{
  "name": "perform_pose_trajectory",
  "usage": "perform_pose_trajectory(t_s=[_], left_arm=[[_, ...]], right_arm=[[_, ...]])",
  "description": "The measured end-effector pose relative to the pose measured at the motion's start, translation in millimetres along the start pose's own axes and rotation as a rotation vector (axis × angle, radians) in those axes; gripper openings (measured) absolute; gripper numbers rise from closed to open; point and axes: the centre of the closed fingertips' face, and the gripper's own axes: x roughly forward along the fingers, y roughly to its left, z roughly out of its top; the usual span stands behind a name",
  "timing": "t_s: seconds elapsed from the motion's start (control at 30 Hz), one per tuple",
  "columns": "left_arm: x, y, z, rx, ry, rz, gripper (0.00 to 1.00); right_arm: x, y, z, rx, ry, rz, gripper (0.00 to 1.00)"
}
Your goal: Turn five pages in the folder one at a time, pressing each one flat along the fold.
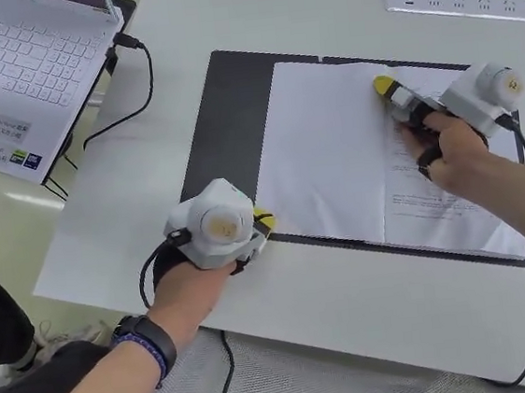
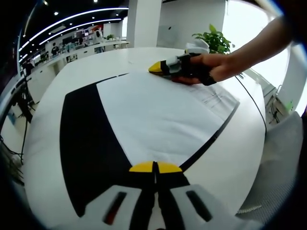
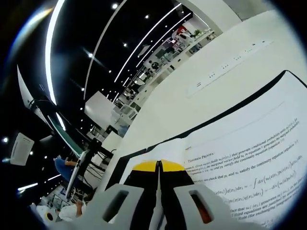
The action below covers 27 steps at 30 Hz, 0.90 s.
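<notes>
A black folder (image 1: 222, 126) lies open on the white table. Its turned blank page (image 1: 324, 152) lies on the left and a printed page (image 1: 442, 210) on the right. My right gripper (image 1: 384, 85) is shut, with its yellow tips down on the paper at the far end of the fold; the printed page (image 3: 249, 158) runs beside my right gripper (image 3: 158, 165). My left gripper (image 1: 262, 223) is shut and empty at the folder's near left edge. In the left gripper view my left gripper (image 2: 155, 166) rests over the folder (image 2: 81, 143), just short of the blank page (image 2: 153, 115), and the right gripper (image 2: 160, 67) shows far across it.
An open white laptop (image 1: 15, 72) sits at the far left, with a black cable (image 1: 142, 78) trailing toward the folder. A white power strip (image 1: 463, 2) lies at the far right. The grippers' cords hang off the table's near edge (image 1: 352, 337).
</notes>
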Motion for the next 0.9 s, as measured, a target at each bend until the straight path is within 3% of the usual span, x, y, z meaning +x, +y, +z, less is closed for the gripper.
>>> perform_pose_trajectory(t_s=[0.1, 0.23, 0.47, 0.73, 0.9], left_arm=[[0.2, 0.1, 0.2, 0.003, -0.002, -0.002, 0.00], [0.2, 0.1, 0.2, 0.001, -0.002, 0.000, 0.00], [-0.1, -0.4, 0.2, 0.009, -0.003, -0.002, 0.00], [0.0, -0.8, -0.2, 0.010, -0.004, -0.008, 0.00], [0.1, -1.0, -0.4, 0.011, -0.004, -0.011, 0.00]], right_arm=[[-12.0, 10.9, -7.7, 0.016, 0.000, 0.012, 0.00], [-24.6, 25.7, -19.6, -0.021, 0.032, 0.029, 0.00], [-39.3, 20.8, -29.4, -0.027, 0.046, 0.051, 0.00], [-59.4, 31.1, -46.3, -0.028, 0.082, 0.087, 0.00], [-71.7, 34.4, -54.2, -0.011, 0.074, 0.101, 0.00]])
